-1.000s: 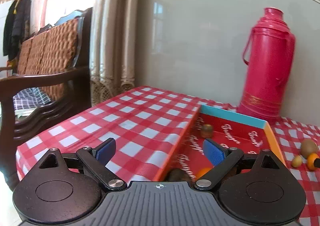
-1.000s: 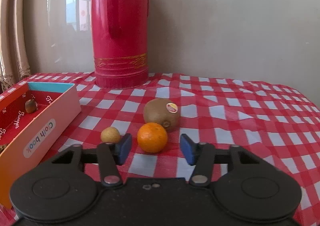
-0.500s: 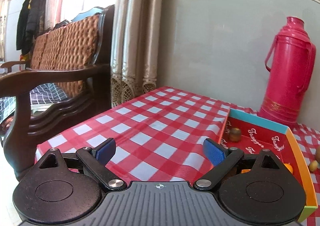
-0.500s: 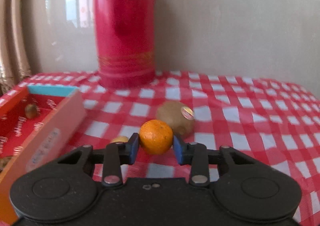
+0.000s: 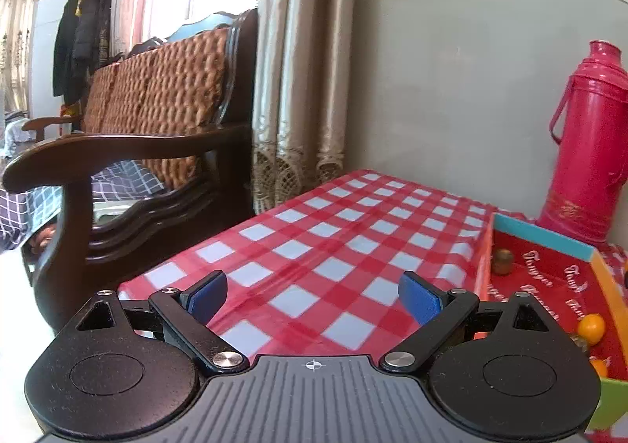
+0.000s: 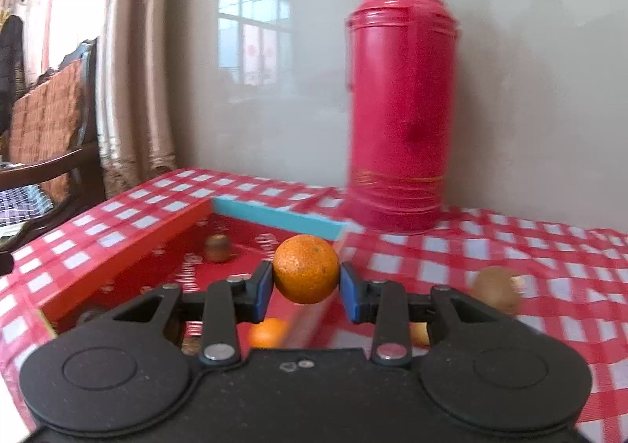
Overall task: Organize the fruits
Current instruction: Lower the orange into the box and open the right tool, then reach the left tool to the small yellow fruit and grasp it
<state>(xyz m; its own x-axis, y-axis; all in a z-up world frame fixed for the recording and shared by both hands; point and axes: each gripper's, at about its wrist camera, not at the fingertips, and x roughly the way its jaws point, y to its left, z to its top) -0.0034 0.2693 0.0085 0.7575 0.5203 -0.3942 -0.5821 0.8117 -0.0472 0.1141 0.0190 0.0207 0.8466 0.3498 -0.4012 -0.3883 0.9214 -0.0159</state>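
Observation:
My right gripper is shut on an orange, held in the air over the near right wall of the red box. Inside the box lie a small brown fruit and another orange. A kiwi stays on the checked cloth to the right. My left gripper stands open and empty above the cloth, left of the same box; there a brown fruit and an orange show inside.
A tall pink thermos stands against the wall behind the box. A dark wooden armchair and curtains are off the table's left edge. A small pale fruit peeks out by my right gripper.
My right gripper closed on the orange, lifted it off the cloth and swung left toward the box. My left gripper drifted left, away from the box, still open.

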